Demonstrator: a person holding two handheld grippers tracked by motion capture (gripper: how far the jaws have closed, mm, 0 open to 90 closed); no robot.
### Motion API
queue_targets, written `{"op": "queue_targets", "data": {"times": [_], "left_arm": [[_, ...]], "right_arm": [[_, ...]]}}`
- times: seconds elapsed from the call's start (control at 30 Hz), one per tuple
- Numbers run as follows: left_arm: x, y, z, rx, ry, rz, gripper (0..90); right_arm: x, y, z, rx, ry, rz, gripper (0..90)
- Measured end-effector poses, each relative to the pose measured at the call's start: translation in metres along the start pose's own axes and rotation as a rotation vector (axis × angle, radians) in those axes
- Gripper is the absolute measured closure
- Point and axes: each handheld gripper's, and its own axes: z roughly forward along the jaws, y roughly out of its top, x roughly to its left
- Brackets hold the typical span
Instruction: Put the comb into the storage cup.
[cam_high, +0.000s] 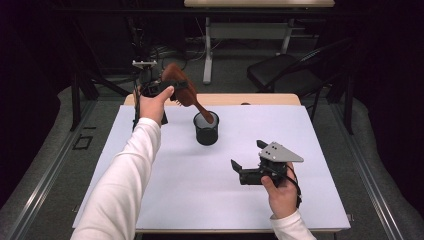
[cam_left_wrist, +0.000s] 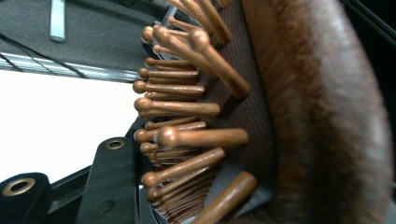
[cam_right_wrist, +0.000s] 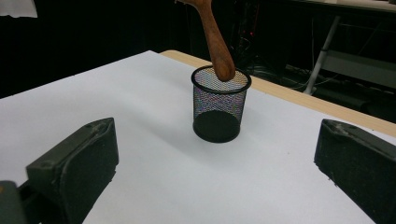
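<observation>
1. Between the jaws of my left claw (cam_high: 167, 90) sits the head of a wooden hairbrush (cam_high: 182, 90); the jaws are pressed in tight on it, pinching it. The left gripper view shows round-tipped wooden bristles (cam_left_wrist: 187, 109) just beside one black jaw, with the brush's brown wooden back on the far side of them.
2. Below and to the right of my left claw, the brush slopes down, handle lowest. The handle end (cam_right_wrist: 223, 65) is inside the rim of a black mesh cup (cam_high: 206, 129), near the cup's far edge. Whether it touches the mesh I cannot tell.
3. The cup stands upright on the white counter (cam_high: 200, 190), below my left claw, which is raised off the counter.
4. My right claw (cam_high: 246, 161) is low over the counter, well apart from the cup, with its jaws spread wide and nothing between them.
5. Ahead of my right claw, the cup stands framed between its two black jaws in the right gripper view, with bare counter between claw and cup.
6. Beyond my left claw, past the counter's far edge, stands a black chair (cam_high: 285, 72) on the floor.
</observation>
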Motion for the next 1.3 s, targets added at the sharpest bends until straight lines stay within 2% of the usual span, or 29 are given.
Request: {"op": "queue_targets", "data": {"times": [0.33,0.9,1.3], "left_arm": [[0.001,-0.005,0.012,0.001,0.026,-0.005,48.8],[0.000,-0.011,0.022,0.006,0.054,0.004,48.7],[0.005,-0.019,0.029,0.018,0.069,0.010,48.7]], "right_arm": [[-0.001,0.000,-0.001,-0.002,-0.003,0.005,0.0],[-0.001,0.000,-0.001,-0.002,-0.002,0.004,0.0],[-0.001,0.000,-0.002,-0.003,-0.004,0.007,0.0]]}}
